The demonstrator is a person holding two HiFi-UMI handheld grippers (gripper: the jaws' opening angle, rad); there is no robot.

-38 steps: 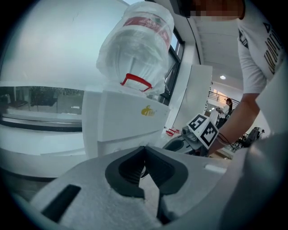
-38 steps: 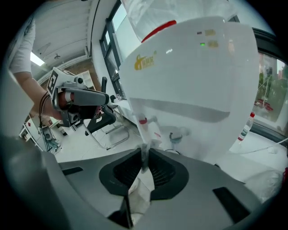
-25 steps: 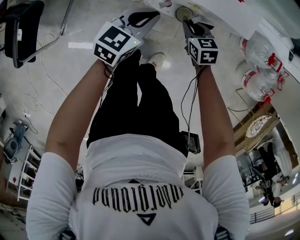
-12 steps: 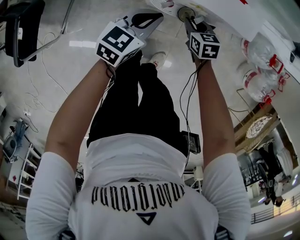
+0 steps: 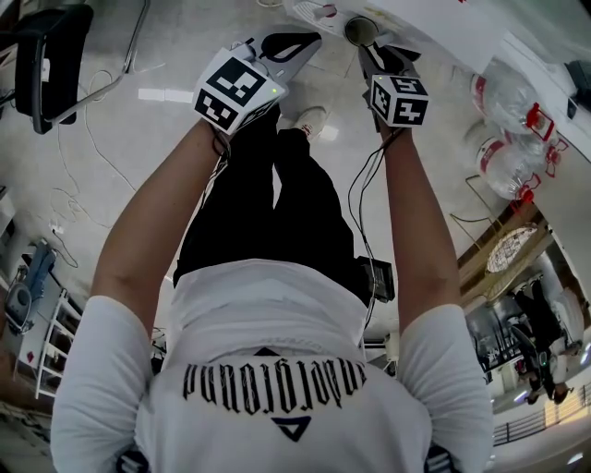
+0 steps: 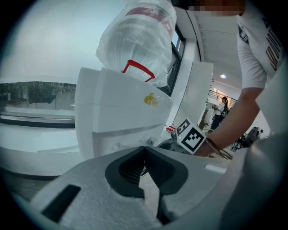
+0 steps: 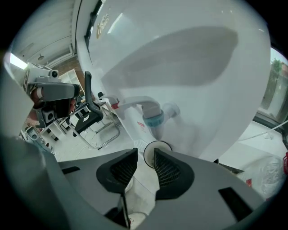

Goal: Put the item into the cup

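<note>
Pale floor (image 5: 111, 129); white desk (image 5: 434, 23) edge at 12 o'clock. Left tongs (image 6: 145, 150) closed on nothing. Right tongs (image 7: 146, 153) slightly parted. The cup (image 5: 362, 30) rim is at their tips, contact unclear. Item not identifiable. Judgement: centre over the rim before any release, and avoid nudging the cup.

Lighting is bright and diffuse in all views. In the left gripper view, the window band (image 6: 36, 94) left of the left tongs (image 6: 145, 150) is washed out in pale haze, and the near faces of the tongs are soft and out of focus. In the right gripper view, the white surface (image 7: 189, 67) above the right tongs (image 7: 145, 155) carries a broad, soft-edged shadow. Both gripper views bend strongly outward and darken to black at the corners. In the head view, the floor (image 5: 111, 139) left of the tongs shows a short glare strip.
</note>
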